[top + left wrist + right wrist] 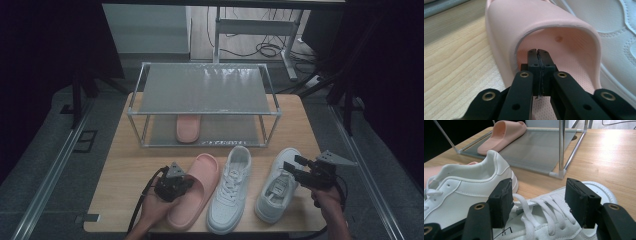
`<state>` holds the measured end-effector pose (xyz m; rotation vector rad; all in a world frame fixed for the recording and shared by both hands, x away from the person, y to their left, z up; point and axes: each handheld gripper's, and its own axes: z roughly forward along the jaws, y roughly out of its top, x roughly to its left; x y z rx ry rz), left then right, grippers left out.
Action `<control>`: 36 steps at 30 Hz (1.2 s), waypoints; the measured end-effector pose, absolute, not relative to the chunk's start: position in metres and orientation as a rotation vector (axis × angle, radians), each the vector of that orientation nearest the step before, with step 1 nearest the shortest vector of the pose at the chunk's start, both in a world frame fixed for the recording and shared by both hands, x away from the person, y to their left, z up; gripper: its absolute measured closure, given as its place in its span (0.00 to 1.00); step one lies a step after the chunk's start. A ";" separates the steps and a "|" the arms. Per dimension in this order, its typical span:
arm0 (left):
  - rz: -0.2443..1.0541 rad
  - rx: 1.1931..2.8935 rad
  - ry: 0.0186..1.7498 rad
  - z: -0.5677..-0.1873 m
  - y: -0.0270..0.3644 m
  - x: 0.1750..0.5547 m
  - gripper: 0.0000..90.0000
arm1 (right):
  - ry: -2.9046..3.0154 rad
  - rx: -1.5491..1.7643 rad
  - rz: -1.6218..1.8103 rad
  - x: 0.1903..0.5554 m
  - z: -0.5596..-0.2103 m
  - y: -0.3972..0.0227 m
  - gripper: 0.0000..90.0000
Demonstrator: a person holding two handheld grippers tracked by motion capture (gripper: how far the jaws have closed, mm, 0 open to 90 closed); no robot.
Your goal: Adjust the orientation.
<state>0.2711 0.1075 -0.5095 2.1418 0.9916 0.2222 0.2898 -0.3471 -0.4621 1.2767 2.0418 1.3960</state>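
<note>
A pink slipper (200, 185) lies on the wooden table (125, 170), left of two white sneakers. My left gripper (185, 183) is at its opening. In the left gripper view the jaws (539, 53) are shut together, nothing between them, with their tips under the slipper's strap (544, 17). The middle sneaker (231, 187) lies heel toward the rack. My right gripper (294, 164) hovers open over the right sneaker (277, 185). In the right gripper view its fingers (540, 187) straddle that sneaker's laces (541, 217) without touching them.
A metal shoe rack (205, 90) with two grey shelves stands at the back of the table. A second pink slipper (188, 127) rests on its lower shelf (534, 145). The table's front edge runs just below the shoes. Dark floor and rails flank the table.
</note>
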 end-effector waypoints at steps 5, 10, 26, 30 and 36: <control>0.233 2.122 1.025 -0.510 0.112 0.277 0.99 | 2.040 1.274 1.398 0.289 -0.461 -0.347 0.44; 0.245 2.106 1.046 -0.511 0.115 0.284 0.99 | 2.043 1.275 1.397 0.290 -0.462 -0.347 0.44; 0.201 2.077 1.036 -0.502 0.124 0.282 0.95 | 2.043 1.277 1.397 0.290 -0.462 -0.347 0.44; 0.184 2.060 1.029 -0.497 0.129 0.279 0.96 | 2.041 1.285 1.392 0.290 -0.463 -0.348 0.44; 0.174 2.063 0.992 -0.489 0.129 0.271 0.95 | 2.036 1.279 1.396 0.289 -0.462 -0.348 0.44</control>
